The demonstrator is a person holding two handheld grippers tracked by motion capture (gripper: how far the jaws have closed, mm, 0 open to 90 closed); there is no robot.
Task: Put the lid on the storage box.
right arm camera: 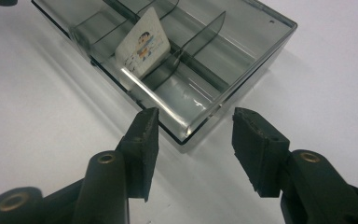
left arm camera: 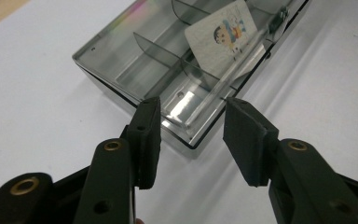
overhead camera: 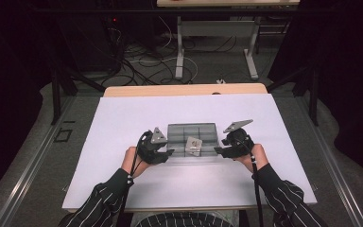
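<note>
High view first: a smoky clear plastic compartment box (overhead camera: pixel 192 135) lies on the white sheet (overhead camera: pixel 123 123) that covers the table. The left gripper (overhead camera: pixel 169 152) sits at the box's near left corner and the right gripper (overhead camera: pixel 217 150) at its near right corner, one at each end of the box. A small picture card (overhead camera: pixel 194 145) leans tilted in the box's near middle compartment, between the two grippers. Both forearms wear striped sleeves (overhead camera: pixel 101 198).

Left gripper view: the box (left arm camera: pixel 121 60) lies just beyond the black fingers (left arm camera: pixel 145 135), with one corner pointing into the gap between them. The jaws stand spread; nothing is pinched, and the pads do not press on the box wall. The card (left arm camera: pixel 221 35), printed with a cartoon figure, stands tilted against a divider farther inside the box.

Right gripper view: the box (right arm camera: pixel 256 42) again points a corner toward the gap between the spread fingers (right arm camera: pixel 142 140). The pads stand apart from the box and grip nothing. The card (right arm camera: pixel 142 46) leans on a divider in a compartment deeper in the box, well beyond the fingertips.
</note>
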